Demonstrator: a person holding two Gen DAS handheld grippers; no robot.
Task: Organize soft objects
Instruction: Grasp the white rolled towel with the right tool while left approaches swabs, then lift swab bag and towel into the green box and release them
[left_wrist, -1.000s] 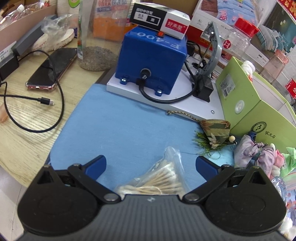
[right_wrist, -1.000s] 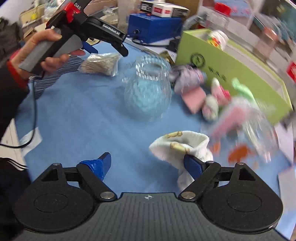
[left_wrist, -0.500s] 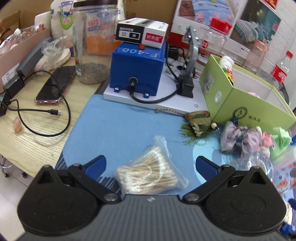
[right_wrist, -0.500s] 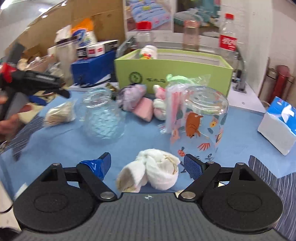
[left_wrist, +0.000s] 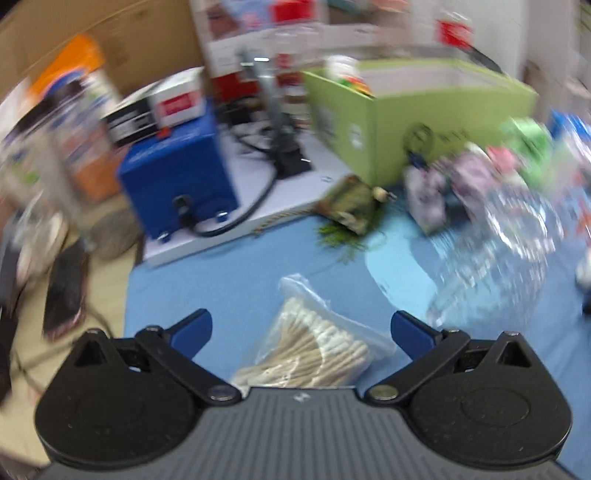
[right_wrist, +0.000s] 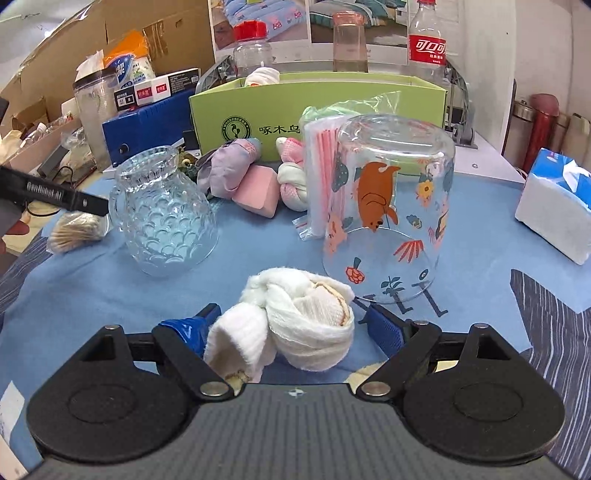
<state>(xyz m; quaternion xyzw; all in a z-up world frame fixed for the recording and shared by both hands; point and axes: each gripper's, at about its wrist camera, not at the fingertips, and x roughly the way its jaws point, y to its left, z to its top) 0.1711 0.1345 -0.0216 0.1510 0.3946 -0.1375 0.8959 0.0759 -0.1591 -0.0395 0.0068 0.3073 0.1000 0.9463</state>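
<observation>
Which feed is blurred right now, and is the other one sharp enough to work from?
Left wrist view: motion blur smears everything beyond the cotton swab bag. Right wrist view: sharp, with the white knotted towel crisp and only fisheye bending at the edges.

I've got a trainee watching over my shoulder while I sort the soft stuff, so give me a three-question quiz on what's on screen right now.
1. True or false: the right claw is clamped shut on the printed glass.
2. What lies between the left claw's fingers?
A. a bag of cotton swabs
B. a pink sponge
C. a tissue pack
3. Which soft item sits nearest the right claw, and is it gripped?

Key
1. False: the claw is open, and the glass stands upside down beyond it.
2. A: the bag of cotton swabs.
3. The white rolled socks. They lie between the open fingers, with no squeeze visible.
</observation>
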